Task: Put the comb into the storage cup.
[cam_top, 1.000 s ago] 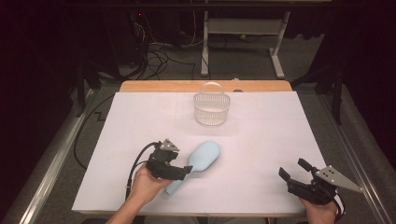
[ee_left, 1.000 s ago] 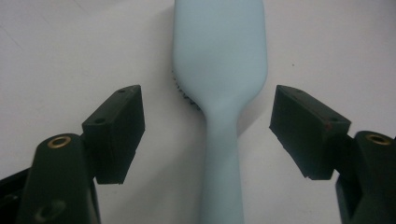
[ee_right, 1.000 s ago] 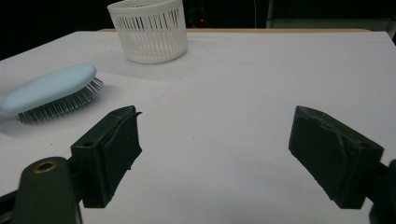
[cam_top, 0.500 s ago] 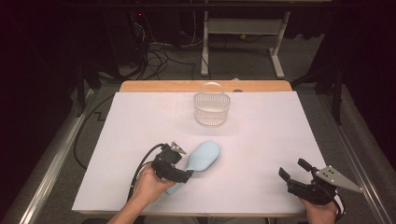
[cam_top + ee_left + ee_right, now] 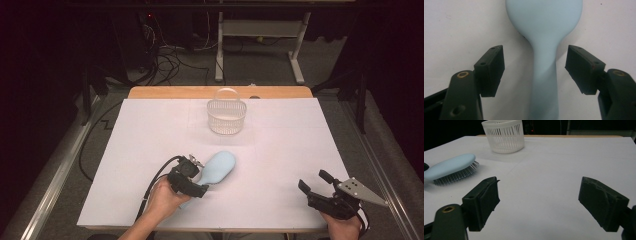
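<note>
My left gripper [image 5: 535, 72] straddles the handle of the pale blue hairbrush [image 5: 544, 37]; its jaws have just been closing in, yet both pads [image 5: 492, 70] stand clear of the handle. The brush lies bristles down on the white table [image 5: 300, 140], its head pointing away from this gripper. My right gripper [image 5: 539, 202] hovers with jaws wide apart over bare table. Beyond both stands the white basket [image 5: 226, 116].
</note>
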Available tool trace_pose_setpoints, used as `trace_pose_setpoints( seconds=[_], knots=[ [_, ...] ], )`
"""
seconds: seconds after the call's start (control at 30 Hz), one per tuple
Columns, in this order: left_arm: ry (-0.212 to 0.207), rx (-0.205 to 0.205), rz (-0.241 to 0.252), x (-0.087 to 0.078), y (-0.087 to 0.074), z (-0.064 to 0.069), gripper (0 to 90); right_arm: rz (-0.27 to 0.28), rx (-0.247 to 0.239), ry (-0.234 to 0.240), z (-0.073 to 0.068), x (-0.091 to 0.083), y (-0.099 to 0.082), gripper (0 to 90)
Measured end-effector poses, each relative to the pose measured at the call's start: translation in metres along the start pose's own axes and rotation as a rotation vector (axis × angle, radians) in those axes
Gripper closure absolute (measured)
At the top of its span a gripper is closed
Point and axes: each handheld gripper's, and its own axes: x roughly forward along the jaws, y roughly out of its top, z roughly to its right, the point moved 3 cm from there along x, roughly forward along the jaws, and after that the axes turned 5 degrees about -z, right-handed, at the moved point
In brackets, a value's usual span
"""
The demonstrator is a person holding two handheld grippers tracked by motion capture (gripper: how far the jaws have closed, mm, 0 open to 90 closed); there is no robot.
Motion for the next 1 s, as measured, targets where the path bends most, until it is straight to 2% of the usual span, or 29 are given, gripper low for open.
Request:
trace_pose_setpoints(
  seconds=[0.23,0.5,0.63,0.83,0.93,1.0],
  knots=[
    [-0.007,-0.002,-0.008,0.005,0.001,0.001,35.7,0.000,-0.001,0.001,0.000,0.000,0.000,17.0],
    [-0.014,0.003,-0.011,0.011,0.003,0.004,44.4,-0.001,-0.001,0.001,0.000,0.000,0.000,17.1],
    [-0.016,0.002,-0.020,0.015,0.004,0.005,44.6,-0.002,-0.001,0.000,0.000,0.000,0.000,17.1],
    [-0.008,0.001,-0.009,0.015,0.004,0.005,49.1,-0.003,-0.002,0.001,0.000,0.000,0.000,17.2],
    [0.013,0.009,-0.008,0.016,0.004,0.007,49.4,-0.004,-0.004,0.001,0.000,0.000,0.000,17.2],
    [0.020,0.013,-0.007,0.016,0.004,0.007,52.5,-0.004,-0.004,0.001,0.000,0.001,0.000,17.2]
  ],
)
